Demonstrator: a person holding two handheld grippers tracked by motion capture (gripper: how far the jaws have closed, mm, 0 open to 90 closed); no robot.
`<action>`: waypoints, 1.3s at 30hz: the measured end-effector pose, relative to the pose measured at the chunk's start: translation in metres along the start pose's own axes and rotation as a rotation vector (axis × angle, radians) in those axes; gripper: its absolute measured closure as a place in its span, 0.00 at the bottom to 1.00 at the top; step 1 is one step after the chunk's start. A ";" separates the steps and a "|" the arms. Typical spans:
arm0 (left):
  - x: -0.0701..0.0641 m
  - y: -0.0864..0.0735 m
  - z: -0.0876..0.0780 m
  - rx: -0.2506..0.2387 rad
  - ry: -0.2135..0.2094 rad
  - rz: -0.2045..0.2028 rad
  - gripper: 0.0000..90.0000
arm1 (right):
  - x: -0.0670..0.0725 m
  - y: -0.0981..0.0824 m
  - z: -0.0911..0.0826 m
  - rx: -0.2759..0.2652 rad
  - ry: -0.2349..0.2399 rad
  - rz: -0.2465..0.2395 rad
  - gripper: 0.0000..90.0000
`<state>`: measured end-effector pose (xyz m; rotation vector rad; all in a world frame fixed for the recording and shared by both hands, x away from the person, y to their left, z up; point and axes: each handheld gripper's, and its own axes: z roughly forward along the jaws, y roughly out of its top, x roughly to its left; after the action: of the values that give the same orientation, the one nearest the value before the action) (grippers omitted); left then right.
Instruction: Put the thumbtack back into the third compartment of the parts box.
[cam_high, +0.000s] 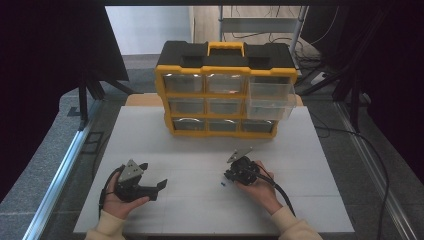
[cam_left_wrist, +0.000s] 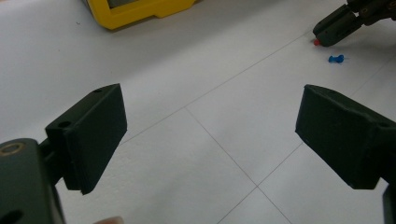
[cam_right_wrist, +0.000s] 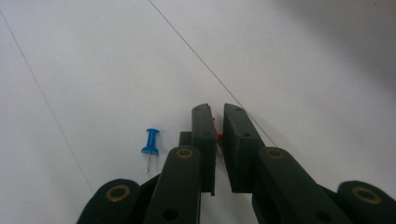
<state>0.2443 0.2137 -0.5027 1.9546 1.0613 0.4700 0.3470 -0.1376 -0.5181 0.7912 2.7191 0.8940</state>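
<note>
Red pushpin, white table, dark room

Red pin: we see a small red pushpin pinched between the closed jaws, its metal point showing in the gap, low over the white table.
Blue pin: we see it lying flat, just beside the jaws, head away from them.

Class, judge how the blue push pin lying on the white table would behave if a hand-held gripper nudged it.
The blue push pin looks tiny and light, so it would likely skid easily. Lying on its side with a round head, it may roll in an arc.
</note>
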 end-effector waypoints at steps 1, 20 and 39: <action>0.000 0.000 0.000 0.000 0.000 0.000 0.10 | -0.002 -0.001 -0.001 -0.005 0.011 0.020 0.92; 0.001 0.000 0.001 0.005 0.004 0.001 0.10 | -0.005 0.011 -0.061 -0.271 0.081 0.117 0.92; 0.002 0.000 0.000 0.006 0.007 0.002 0.10 | -0.001 0.024 -0.103 -0.410 0.086 0.112 0.92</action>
<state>0.2452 0.2156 -0.5032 1.9605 1.0667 0.4758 0.3253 -0.1737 -0.4210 0.8358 2.4458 1.4779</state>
